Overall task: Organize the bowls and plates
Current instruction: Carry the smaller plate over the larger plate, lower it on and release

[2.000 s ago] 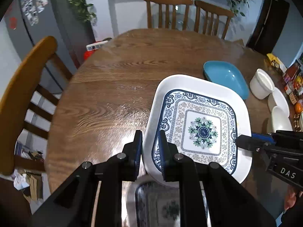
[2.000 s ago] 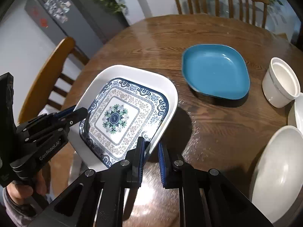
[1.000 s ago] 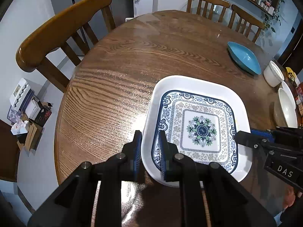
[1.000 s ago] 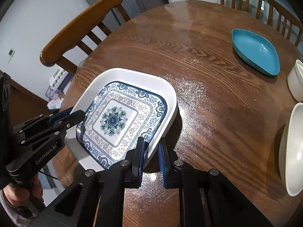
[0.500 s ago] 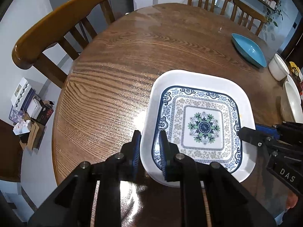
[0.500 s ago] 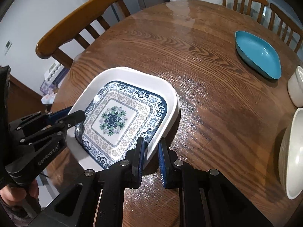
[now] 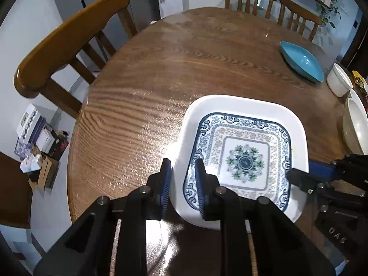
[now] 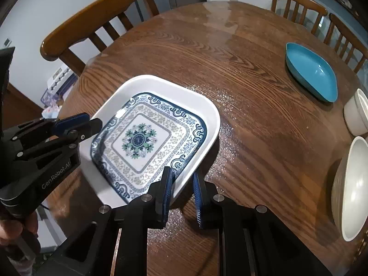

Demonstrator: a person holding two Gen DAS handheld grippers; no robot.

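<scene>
From the left wrist we see our left gripper (image 7: 182,179) straddling the near rim of the square patterned plate (image 7: 243,158), which lies flat on the round wooden table (image 7: 161,69). Its jaws are easing apart with the rim between them, and a sliver of space shows beside each pad, so the grip looks loosened. Our right gripper (image 7: 296,177) reaches in at the plate's opposite edge. Farther off sit a blue dish (image 7: 301,61), a small white cup (image 7: 339,84) and a white bowl (image 7: 354,126) near the table's right edge. A wooden chair (image 7: 66,43) stands at the left.

From the right wrist, our right gripper (image 8: 182,184) has the plate (image 8: 151,138) rim between its pads; we cannot tell whether they press on it. The left gripper (image 8: 92,124) meets the far edge. The blue dish (image 8: 310,71), the cup (image 8: 355,115) and the bowl (image 8: 352,188) lie well apart from the plate, to the right.
</scene>
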